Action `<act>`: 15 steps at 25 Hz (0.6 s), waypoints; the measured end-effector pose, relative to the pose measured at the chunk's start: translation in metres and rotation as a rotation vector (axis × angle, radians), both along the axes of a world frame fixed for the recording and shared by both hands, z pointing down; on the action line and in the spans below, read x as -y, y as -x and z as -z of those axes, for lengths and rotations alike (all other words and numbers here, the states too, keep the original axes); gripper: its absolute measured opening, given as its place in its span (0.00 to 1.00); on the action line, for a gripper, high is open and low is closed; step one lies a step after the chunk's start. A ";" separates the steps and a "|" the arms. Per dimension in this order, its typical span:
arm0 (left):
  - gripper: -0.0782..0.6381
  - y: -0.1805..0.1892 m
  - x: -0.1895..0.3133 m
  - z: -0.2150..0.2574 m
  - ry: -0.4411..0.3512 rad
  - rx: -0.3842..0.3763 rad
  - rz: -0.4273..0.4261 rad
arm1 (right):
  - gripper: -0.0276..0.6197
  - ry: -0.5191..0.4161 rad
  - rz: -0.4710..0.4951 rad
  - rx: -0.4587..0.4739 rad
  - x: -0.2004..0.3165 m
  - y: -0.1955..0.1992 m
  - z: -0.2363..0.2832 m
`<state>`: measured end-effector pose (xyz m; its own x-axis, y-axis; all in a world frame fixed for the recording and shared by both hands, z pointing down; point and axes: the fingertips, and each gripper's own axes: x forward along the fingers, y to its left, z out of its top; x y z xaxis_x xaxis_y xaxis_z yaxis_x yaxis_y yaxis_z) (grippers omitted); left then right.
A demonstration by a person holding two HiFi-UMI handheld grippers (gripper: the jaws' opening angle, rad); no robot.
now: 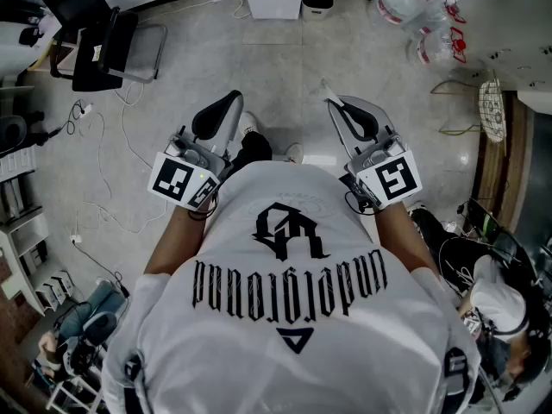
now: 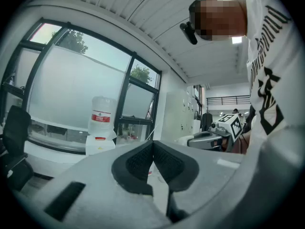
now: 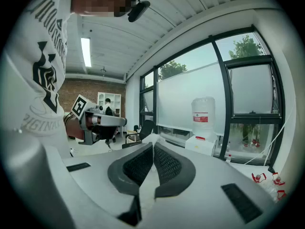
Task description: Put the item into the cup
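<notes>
A person stands with the left gripper point(image 1: 220, 110) and the right gripper point(image 1: 345, 110) raised in front of the chest. Each has its jaws pressed together on nothing. Neither the item nor the cup appears in any view, so the task looks not yet begun and every step is left. No work surface shows, only a grey floor point(image 1: 181, 67) with a black chair point(image 1: 108, 46). Tall windows point(image 3: 190, 85) and a water dispenser point(image 3: 202, 128) line the wall.
</notes>
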<state>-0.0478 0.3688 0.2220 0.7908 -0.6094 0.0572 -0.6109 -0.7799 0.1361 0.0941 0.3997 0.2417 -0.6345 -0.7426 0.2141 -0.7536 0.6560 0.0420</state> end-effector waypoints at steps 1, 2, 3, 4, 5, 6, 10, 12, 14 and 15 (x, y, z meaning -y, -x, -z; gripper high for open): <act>0.13 0.001 0.002 0.000 0.003 -0.002 0.001 | 0.07 0.002 -0.002 0.003 0.002 0.002 0.000; 0.13 0.003 0.004 -0.001 0.006 -0.004 0.002 | 0.07 0.003 -0.003 0.005 0.004 0.003 0.000; 0.13 0.005 0.007 -0.002 0.008 -0.005 0.004 | 0.07 0.005 -0.003 0.007 0.006 0.005 0.000; 0.13 0.007 0.010 -0.002 0.009 -0.006 0.007 | 0.07 0.007 -0.004 0.009 0.008 0.007 -0.001; 0.13 0.009 0.013 -0.003 0.010 -0.007 0.010 | 0.07 0.008 -0.005 0.010 0.012 0.008 -0.002; 0.13 0.012 0.017 -0.004 0.011 -0.008 0.012 | 0.07 0.011 -0.007 0.011 0.015 0.010 -0.004; 0.13 0.023 0.036 -0.008 0.017 -0.015 0.010 | 0.07 0.016 -0.006 -0.011 0.032 0.023 -0.007; 0.13 0.030 0.050 -0.009 0.017 -0.019 0.003 | 0.07 0.016 -0.010 -0.012 0.045 0.031 -0.007; 0.13 0.037 0.065 -0.009 0.015 -0.022 -0.005 | 0.07 0.010 -0.016 -0.007 0.060 0.039 -0.006; 0.13 0.041 0.072 -0.009 0.013 -0.021 -0.010 | 0.07 0.007 -0.020 -0.007 0.068 0.043 -0.005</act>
<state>-0.0886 0.2965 0.2311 0.7979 -0.6009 0.0485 -0.6001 -0.7840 0.1590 0.0507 0.3320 0.2465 -0.6180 -0.7538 0.2233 -0.7663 0.6410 0.0430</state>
